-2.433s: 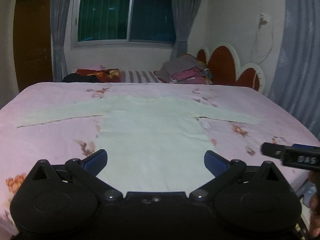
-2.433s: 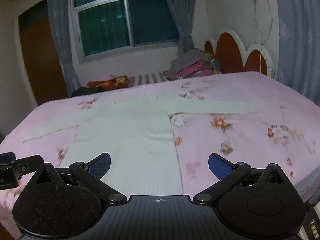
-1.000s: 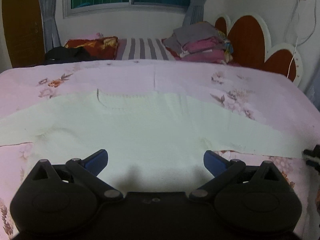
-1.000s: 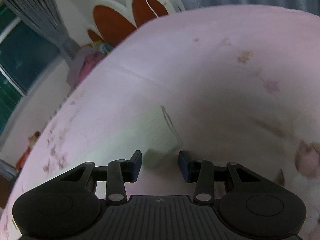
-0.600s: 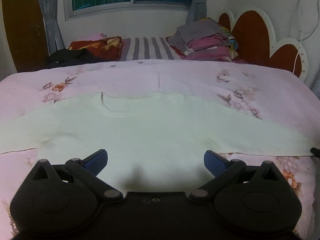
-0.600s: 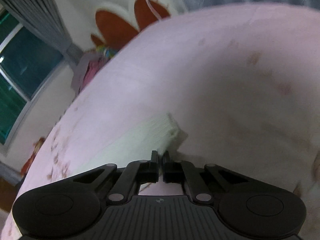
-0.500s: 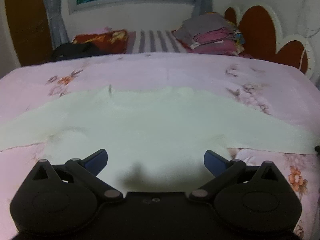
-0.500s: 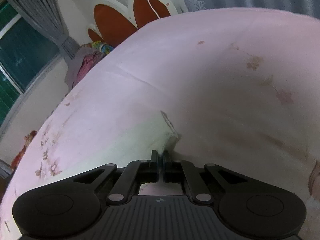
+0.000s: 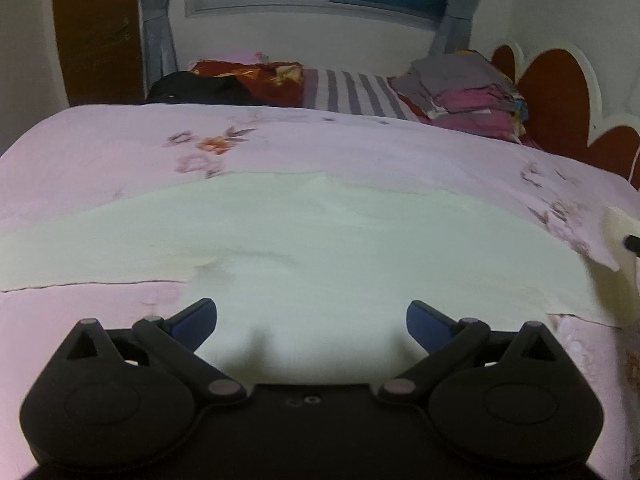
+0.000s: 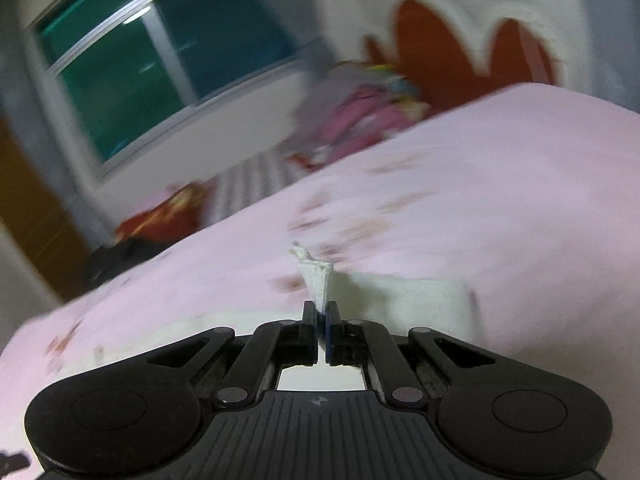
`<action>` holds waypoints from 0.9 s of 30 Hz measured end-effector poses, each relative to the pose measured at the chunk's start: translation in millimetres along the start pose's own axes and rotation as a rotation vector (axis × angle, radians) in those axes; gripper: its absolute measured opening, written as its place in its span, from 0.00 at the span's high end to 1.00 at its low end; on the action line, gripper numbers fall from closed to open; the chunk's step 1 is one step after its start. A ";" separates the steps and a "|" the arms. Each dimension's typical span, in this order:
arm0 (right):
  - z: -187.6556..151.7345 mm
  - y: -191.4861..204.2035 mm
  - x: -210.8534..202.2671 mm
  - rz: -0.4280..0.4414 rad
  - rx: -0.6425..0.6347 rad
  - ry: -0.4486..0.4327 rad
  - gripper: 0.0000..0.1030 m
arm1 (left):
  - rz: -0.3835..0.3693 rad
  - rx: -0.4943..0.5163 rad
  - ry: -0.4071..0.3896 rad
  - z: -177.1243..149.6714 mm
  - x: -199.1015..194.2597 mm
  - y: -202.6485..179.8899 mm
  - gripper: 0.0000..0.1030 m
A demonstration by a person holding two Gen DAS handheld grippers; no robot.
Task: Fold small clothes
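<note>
On the pink floral bedspread (image 9: 100,148) the pale knit sweater (image 9: 320,248) lies spread flat, body in the middle, one sleeve running off to the left, the other lifting at the far right edge. The right gripper (image 10: 320,322) has its jaws pinched tight on that sleeve's cuff (image 10: 318,276), and you can see the ribbed end poking up out of the jaws like a little tuft. Soft stuff, this, and light; it droops and creases straight away, so the sleeve should trail behind the cuff rather than hold any shape. The cuff looks a good place to take it: a doubled, ribbed edge, unlikely to slip from the pads. The left gripper (image 9: 312,316) hovers over the sweater's body with jaws wide apart, nothing between them. Judging by the layout, its best hold would be the opposite cuff or the hem corner, pinching through both layers so the knit doesn't stretch or peel apart.
</note>
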State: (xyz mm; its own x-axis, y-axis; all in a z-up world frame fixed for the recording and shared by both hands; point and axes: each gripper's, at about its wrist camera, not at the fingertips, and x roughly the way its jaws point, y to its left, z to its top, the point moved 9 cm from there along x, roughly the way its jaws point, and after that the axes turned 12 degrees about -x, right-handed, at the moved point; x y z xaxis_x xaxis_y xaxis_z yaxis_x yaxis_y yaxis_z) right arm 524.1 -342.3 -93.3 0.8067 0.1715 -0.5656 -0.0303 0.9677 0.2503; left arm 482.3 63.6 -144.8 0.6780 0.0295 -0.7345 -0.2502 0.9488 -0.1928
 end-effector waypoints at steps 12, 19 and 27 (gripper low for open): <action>-81.0 237.5 82.2 0.164 -0.355 0.132 0.98 | 0.045 -0.030 0.037 -6.2 -10.1 128.9 0.02; -127.8 289.3 115.7 0.229 -0.420 0.235 0.62 | -0.010 -0.106 0.017 12.1 -12.7 154.4 0.01; -120.6 241.3 76.2 0.124 -0.353 0.166 0.52 | -0.304 -0.138 0.129 25.6 35.3 61.5 0.33</action>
State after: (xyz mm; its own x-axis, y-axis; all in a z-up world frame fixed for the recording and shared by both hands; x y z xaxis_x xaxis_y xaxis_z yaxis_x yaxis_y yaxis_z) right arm 507.1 -73.5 -170.7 0.6790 0.2906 -0.6742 -0.3454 0.9368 0.0560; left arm 508.6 131.1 -165.9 0.6448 -0.2956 -0.7048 -0.1474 0.8568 -0.4942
